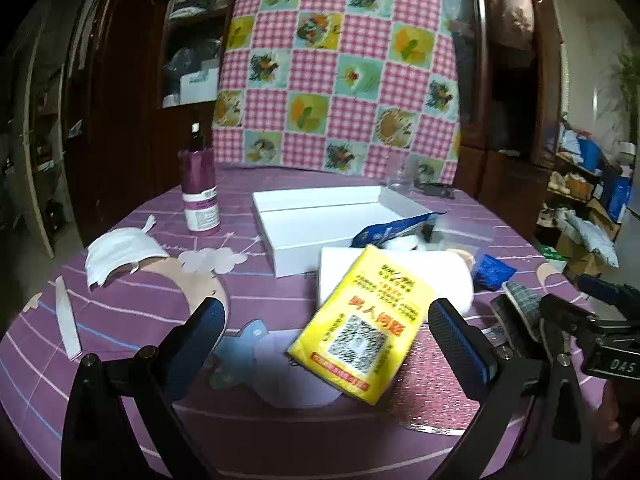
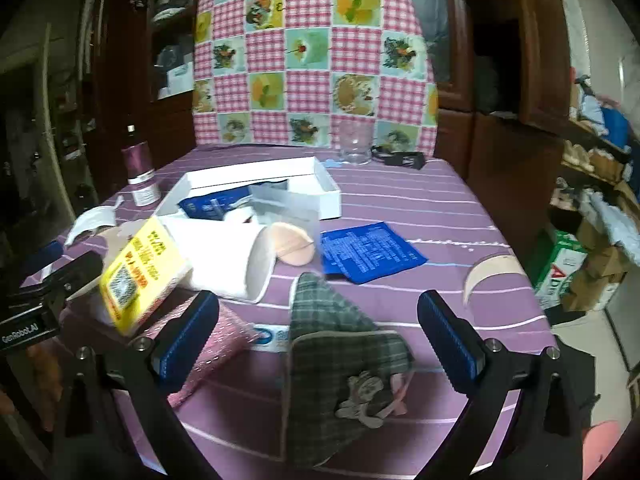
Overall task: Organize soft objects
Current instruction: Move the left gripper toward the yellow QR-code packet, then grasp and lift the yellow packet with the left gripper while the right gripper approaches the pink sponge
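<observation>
now your left tool (image 1: 326, 334) gapes wide around the yellow flat packet (image 1: 362, 326) leaning on the desk (image 1: 120, 300), gripping nothing; your right tool (image 2: 318, 330) spreads over the grey plaid cloth pouch (image 2: 344, 360).

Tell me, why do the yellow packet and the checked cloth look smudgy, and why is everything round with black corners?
Left wrist view: the yellow packet is smeared by motion blur. Right wrist view: the checked cloth is soft and blurred up close. Both views: the fisheye lens bends straight lines and leaves dark corners; the room is dim.
</observation>
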Motion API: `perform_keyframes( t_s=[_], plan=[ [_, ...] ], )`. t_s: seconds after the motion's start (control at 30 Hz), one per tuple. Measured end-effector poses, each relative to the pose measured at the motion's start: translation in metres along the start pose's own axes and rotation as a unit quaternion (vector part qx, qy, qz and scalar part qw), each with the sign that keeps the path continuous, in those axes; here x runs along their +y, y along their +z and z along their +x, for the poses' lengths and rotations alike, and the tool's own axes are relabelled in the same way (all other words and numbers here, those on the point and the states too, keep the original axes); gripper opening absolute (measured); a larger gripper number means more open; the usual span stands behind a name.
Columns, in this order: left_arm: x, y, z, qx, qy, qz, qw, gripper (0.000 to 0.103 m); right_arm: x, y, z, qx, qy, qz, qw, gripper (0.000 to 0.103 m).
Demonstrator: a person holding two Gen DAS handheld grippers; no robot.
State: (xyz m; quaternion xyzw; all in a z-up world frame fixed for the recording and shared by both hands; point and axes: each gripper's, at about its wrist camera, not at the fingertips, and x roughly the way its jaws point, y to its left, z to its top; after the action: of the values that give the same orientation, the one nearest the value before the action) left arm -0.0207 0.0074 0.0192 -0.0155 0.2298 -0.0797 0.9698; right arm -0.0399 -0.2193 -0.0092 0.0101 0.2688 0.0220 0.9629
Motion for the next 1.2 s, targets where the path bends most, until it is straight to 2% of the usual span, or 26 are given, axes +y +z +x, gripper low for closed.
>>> perform_keyframes(
  t_s=[0.13,0.27,0.33,0.4,0.53,0.83,0.93,1.2],
  plan=[
    [-0.006,0.0,0.0,0.002,-0.015,0.012,0.9998,0.103,-0.004,0.0,0.002,0.013,-0.003,0.009,1.0,0.085],
    [-0.008,0.0,0.0,0.004,-0.017,0.015,0.9997,0.103,-0.009,-0.002,0.009,0.043,0.012,0.027,0.999,0.08],
    [-0.009,0.0,0.001,0.005,-0.017,0.014,0.9998,0.103,-0.01,-0.004,0.009,0.044,0.007,0.029,0.999,0.078],
    [-0.009,0.0,0.001,0.008,-0.017,0.014,0.9997,0.103,-0.009,-0.005,0.006,0.041,0.004,0.025,0.999,0.077],
    [-0.01,0.0,0.006,0.02,-0.02,0.018,0.9994,0.103,-0.007,-0.005,0.0,0.03,0.024,0.019,0.999,0.077],
    [-0.006,-0.001,0.017,0.05,-0.032,0.009,0.9982,0.101,-0.01,-0.004,-0.002,0.025,0.027,0.03,0.999,0.077],
    [-0.001,-0.001,0.02,0.059,-0.03,0.001,0.9978,0.095,-0.009,-0.002,-0.002,0.023,0.035,0.029,0.999,0.077],
    [-0.017,0.015,0.017,0.089,-0.035,0.074,0.9927,0.095,0.001,0.02,-0.002,0.056,0.06,0.031,0.996,0.077]
  ],
)
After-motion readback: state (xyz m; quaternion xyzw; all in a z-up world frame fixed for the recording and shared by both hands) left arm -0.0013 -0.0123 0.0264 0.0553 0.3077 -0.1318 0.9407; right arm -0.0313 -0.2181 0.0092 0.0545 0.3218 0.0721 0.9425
